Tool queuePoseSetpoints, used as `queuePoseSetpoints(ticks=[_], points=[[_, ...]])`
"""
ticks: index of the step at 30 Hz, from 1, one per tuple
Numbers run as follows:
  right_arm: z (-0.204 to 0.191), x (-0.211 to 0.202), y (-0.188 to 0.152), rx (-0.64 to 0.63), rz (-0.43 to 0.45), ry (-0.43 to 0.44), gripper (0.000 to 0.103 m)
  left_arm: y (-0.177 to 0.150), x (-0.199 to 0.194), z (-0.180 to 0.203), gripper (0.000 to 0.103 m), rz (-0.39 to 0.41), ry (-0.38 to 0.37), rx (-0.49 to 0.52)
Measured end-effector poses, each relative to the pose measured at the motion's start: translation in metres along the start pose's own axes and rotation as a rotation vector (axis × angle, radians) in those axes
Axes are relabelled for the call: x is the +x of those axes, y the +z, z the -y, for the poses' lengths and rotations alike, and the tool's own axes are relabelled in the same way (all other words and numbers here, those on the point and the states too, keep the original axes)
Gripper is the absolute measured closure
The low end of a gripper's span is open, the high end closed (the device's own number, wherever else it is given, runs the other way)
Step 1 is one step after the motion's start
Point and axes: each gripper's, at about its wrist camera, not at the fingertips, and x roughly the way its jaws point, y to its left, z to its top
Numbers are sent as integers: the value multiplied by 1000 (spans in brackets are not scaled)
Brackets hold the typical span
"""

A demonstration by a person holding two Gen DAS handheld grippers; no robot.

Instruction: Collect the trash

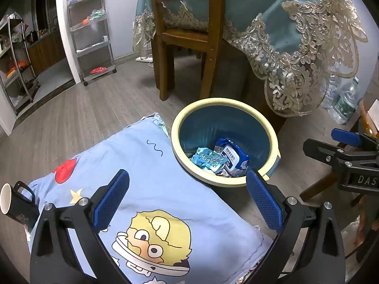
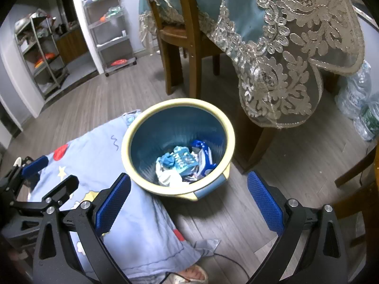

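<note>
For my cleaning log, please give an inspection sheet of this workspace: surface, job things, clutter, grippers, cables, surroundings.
Surface: light blue cartoon-print cushion on grey wood-look floor.
Job's things: blue bin with cream rim beside the cushion; wrappers inside.
Clutter: dark mug lying at the cushion's left edge.
Grippers: left gripper open, empty; right gripper open, empty.
Cables: thin dark cable on the floor near the cushion's edge.
Surroundings: wooden chair, lace-trimmed tablecloth, plastic bottles, metal shelf racks.
</note>
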Motion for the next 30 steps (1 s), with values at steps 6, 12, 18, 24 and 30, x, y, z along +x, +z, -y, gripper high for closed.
queuePoseSetpoints(ticks=[6,12,18,24,30], points=[[0,0,0,4,-3,2,5,0,0,0,6,5,7,-1],[1,1,0,5,-7,2,5,1,0,1,6,8,21,6],[2,1,-1,9,0,0,5,0,-1,1,6,4,18,13],[2,3,-2,10,-5,0,5,-1,0,1,6,-1,17,13],[1,2,-1,11,-7,-2,5,-1,0,3,6,2,16,20]])
